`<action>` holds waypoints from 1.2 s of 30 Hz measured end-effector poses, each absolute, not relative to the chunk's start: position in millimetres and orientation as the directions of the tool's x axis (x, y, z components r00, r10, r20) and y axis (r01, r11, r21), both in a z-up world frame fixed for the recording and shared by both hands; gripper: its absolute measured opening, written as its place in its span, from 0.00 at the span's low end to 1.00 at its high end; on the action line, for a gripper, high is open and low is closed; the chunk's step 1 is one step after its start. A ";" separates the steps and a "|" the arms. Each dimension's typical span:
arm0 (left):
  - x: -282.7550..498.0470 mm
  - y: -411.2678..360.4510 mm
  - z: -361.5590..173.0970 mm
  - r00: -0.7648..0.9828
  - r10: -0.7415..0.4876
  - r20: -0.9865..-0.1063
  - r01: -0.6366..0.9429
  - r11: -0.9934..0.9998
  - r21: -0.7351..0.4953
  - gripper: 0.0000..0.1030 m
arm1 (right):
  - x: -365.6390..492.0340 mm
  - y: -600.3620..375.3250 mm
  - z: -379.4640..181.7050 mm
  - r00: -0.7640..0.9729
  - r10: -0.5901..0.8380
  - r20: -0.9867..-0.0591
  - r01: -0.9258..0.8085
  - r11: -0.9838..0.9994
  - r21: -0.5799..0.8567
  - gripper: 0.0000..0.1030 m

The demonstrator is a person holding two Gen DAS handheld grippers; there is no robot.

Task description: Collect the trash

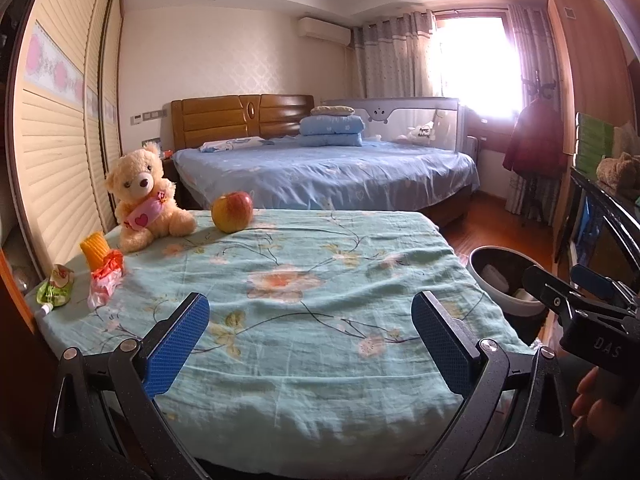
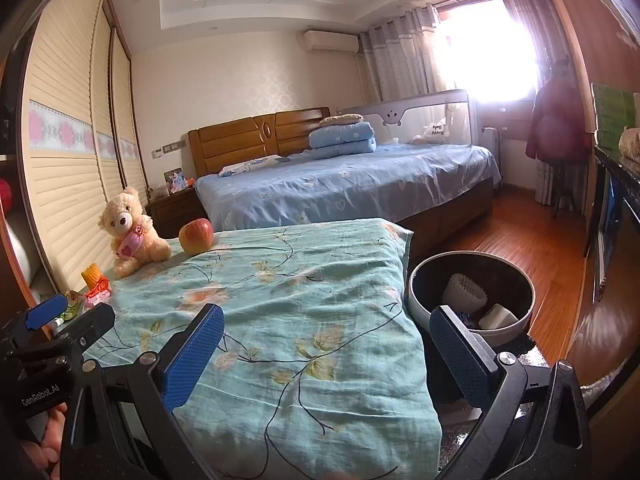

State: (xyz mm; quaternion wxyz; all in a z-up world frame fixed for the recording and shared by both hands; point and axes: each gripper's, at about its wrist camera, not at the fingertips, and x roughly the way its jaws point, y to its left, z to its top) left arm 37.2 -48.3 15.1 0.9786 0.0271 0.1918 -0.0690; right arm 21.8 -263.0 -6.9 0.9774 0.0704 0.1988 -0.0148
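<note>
Three bits of trash lie at the left edge of the cloth-covered table (image 1: 320,248): a green drink pouch (image 1: 56,290), a crumpled pink-red wrapper (image 1: 105,280) and a yellow ribbed piece (image 1: 94,248). My left gripper (image 1: 312,340) hovers open over the near part of the cloth, with nothing between its fingers. To the right, my right gripper (image 2: 326,354) is also open and empty, over the table's right edge. A round bin (image 2: 418,312) with a dark inside stands on the floor just beyond, with white trash in it. The wrapper (image 2: 98,294) also shows far left.
A teddy bear (image 1: 144,196) and an apple (image 1: 232,212) sit at the far side of the table. A blue bed (image 1: 328,172) lies beyond, slatted wardrobe doors (image 1: 60,152) run along the left, and a dark cabinet (image 1: 600,216) stands right. Wooden floor (image 2: 520,248) surrounds the bin.
</note>
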 end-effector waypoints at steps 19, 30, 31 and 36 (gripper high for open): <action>35.7 -49.7 15.7 0.920 -0.117 -0.374 0.137 0.990 0.027 1.00 | 21.0 -260.2 -4.2 0.918 0.011 -0.396 0.042 0.991 0.125 1.00; 33.8 -52.5 15.6 0.923 -0.117 -0.365 0.138 0.990 0.032 1.00 | 20.1 -259.7 -3.6 0.919 0.018 -0.394 0.037 0.991 0.132 1.00; 34.0 -52.5 15.6 0.923 -0.117 -0.366 0.138 0.990 0.031 1.00 | 20.1 -259.7 -3.5 0.919 0.019 -0.394 0.036 0.991 0.132 1.00; 34.3 -52.2 15.9 0.923 -0.118 -0.367 0.138 0.990 0.031 1.00 | 19.9 -258.3 -2.2 0.919 0.025 -0.393 0.030 0.991 0.134 1.00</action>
